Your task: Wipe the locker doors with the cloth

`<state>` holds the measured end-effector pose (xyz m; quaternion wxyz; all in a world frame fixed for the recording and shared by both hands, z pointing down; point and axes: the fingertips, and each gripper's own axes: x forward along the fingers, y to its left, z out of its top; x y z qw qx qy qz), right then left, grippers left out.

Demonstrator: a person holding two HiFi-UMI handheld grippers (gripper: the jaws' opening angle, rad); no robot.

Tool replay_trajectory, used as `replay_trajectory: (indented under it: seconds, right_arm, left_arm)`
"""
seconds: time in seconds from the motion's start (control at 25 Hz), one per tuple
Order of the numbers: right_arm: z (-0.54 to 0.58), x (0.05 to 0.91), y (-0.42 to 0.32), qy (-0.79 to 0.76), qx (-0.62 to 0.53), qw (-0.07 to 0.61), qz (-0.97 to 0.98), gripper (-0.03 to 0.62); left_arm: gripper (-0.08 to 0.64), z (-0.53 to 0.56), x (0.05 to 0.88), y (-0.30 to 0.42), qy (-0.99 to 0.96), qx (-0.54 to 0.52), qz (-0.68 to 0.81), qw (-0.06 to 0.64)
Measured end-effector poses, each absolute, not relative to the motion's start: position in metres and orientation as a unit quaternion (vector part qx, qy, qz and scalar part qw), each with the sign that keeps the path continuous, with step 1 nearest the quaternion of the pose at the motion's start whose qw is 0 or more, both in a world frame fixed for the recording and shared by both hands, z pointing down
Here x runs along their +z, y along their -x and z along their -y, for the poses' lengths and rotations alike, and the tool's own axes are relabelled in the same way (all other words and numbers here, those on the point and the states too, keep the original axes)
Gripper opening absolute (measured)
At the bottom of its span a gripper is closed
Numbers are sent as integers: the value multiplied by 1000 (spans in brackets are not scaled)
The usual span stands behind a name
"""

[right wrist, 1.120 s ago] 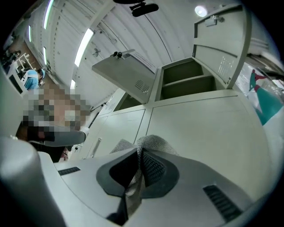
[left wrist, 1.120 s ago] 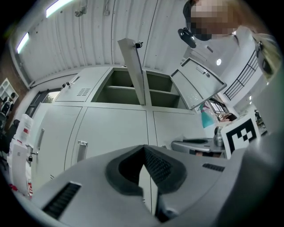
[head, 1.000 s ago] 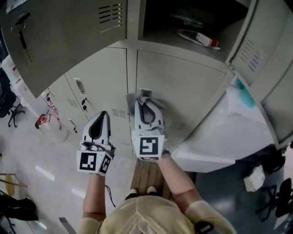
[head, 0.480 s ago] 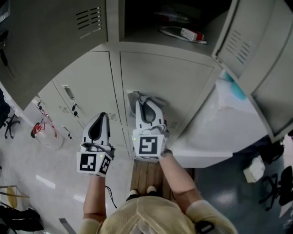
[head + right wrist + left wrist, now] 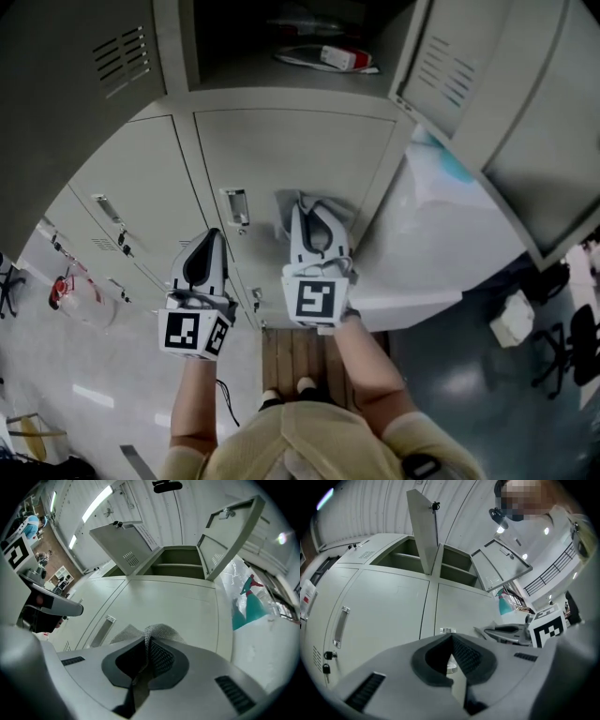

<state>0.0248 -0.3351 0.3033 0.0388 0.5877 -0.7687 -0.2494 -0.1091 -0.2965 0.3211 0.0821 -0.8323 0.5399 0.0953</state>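
Observation:
My right gripper (image 5: 312,208) is shut on a grey mesh cloth (image 5: 319,204), which it holds against a closed beige locker door (image 5: 291,141), just right of the door's metal handle (image 5: 234,206). In the right gripper view the cloth (image 5: 151,631) bunches out past the shut jaws of this gripper (image 5: 146,641), with the door (image 5: 178,599) right behind it. My left gripper (image 5: 208,239) is shut on nothing and hangs lower left, short of the neighbouring locker door (image 5: 384,606). From the left gripper view my left gripper (image 5: 451,641) shows the right gripper's marker cube (image 5: 546,627) to its right.
Above, an open locker compartment holds a red-and-white item (image 5: 342,58), and its door (image 5: 450,56) swings out at upper right. A white plastic-covered bulk (image 5: 431,253) with a teal spray bottle (image 5: 455,169) stands right of the lockers. Wooden boards (image 5: 295,352) lie under the person's feet.
The right gripper has carried the cloth rightwards across the locker door, away from the seam and handle. The head view has swung, so the lockers sit further left. The left gripper keeps its place.

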Motion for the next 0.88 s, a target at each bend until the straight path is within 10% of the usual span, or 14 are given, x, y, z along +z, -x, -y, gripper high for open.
replay_trajectory:
  seconds: [0.88]
  right_arm:
    - [319,309,-102,-652,-220,35,725,5]
  left_arm:
    - [2,311,333,52,869,94,-481,67]
